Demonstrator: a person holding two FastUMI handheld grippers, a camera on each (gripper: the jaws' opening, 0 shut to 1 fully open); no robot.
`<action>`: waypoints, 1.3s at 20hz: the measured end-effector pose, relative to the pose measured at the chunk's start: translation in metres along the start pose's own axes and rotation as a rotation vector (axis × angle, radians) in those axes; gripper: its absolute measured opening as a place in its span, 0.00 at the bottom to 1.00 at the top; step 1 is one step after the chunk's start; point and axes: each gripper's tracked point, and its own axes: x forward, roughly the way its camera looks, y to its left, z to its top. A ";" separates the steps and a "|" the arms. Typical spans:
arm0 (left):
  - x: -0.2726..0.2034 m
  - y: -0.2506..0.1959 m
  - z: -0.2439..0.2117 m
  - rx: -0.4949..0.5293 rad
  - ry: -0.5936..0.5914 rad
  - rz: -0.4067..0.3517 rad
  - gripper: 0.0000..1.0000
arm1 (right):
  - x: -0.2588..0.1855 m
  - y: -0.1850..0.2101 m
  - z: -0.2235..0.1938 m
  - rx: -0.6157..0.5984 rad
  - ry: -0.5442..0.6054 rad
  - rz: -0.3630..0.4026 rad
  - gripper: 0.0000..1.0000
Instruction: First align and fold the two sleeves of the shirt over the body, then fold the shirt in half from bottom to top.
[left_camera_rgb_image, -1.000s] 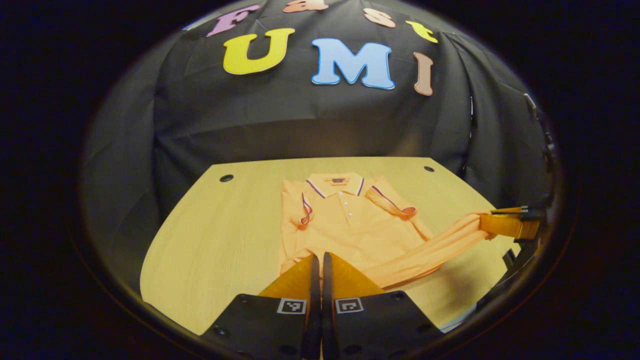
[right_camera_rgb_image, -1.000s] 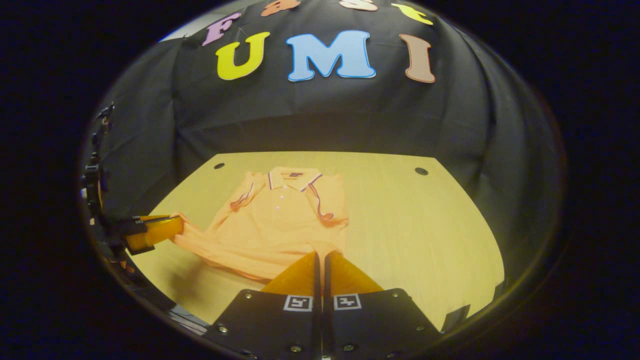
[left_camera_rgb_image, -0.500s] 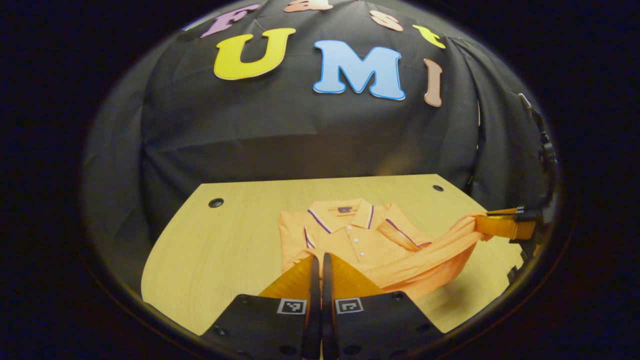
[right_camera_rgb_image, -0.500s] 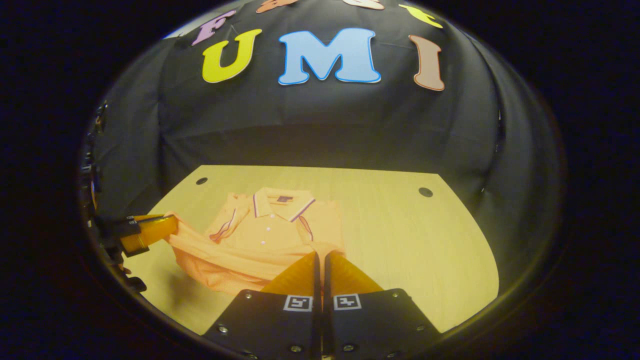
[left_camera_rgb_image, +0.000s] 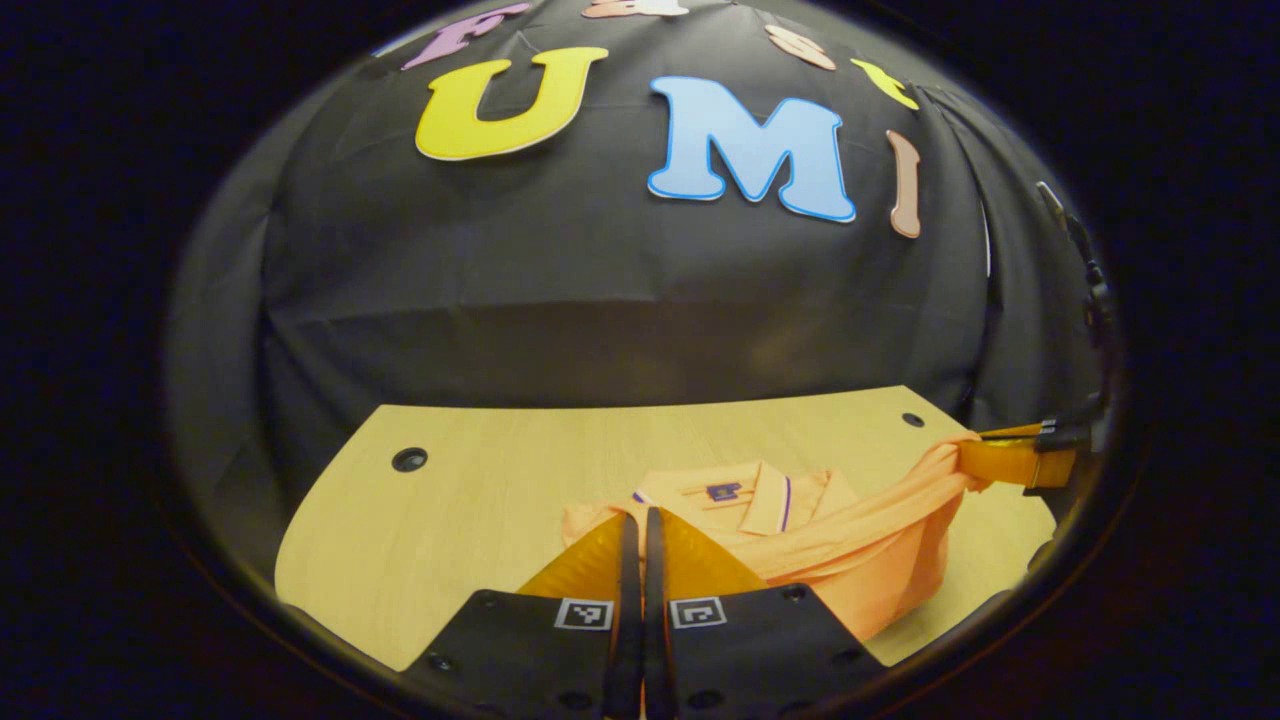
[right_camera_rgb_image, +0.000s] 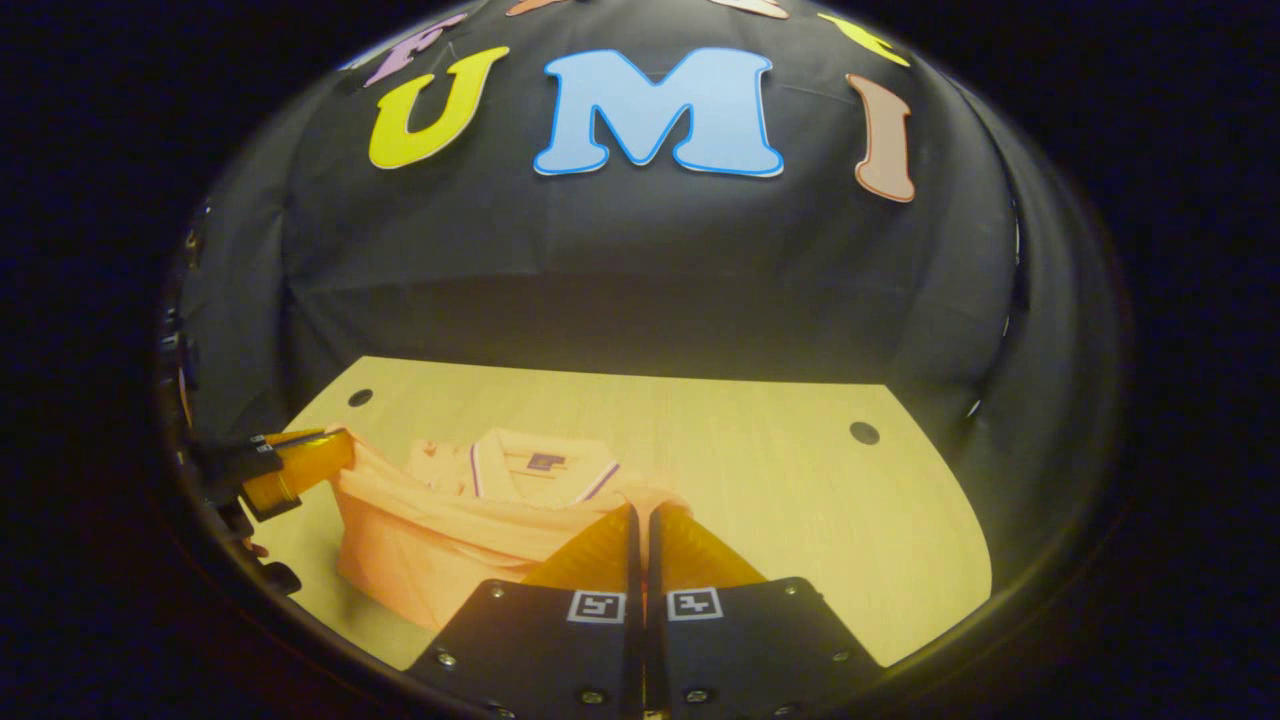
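Both grippers pinch the shirt (left_camera_rgb_image: 850, 545) hem: left gripper (left_camera_rgb_image: 640, 530), right gripper (right_camera_rgb_image: 640, 525). Collar (right_camera_rgb_image: 540, 465) lies straight ahead, hem lifted parallel above the worktop (right_camera_rgb_image: 800, 480).

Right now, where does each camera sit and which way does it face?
Left gripper view: rides on the left hand-held gripper, facing across the table toward the booth wall; its fingers pinch the orange shirt; the right hand-held gripper shows at right.
Right gripper view: rides on the right hand-held gripper, same heading; the left hand-held gripper shows at left.
Shared: shirt, table, wall, both grippers lifting the hem.
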 end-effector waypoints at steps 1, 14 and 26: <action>0.008 0.000 0.003 0.004 -0.004 -0.002 0.06 | 0.008 -0.001 0.003 -0.001 0.004 -0.008 0.01; 0.088 0.011 0.011 0.031 -0.072 0.053 0.06 | 0.097 -0.012 0.022 0.014 -0.017 -0.062 0.01; 0.136 0.030 -0.011 0.049 -0.100 0.143 0.06 | 0.147 -0.011 0.003 -0.005 0.007 -0.103 0.09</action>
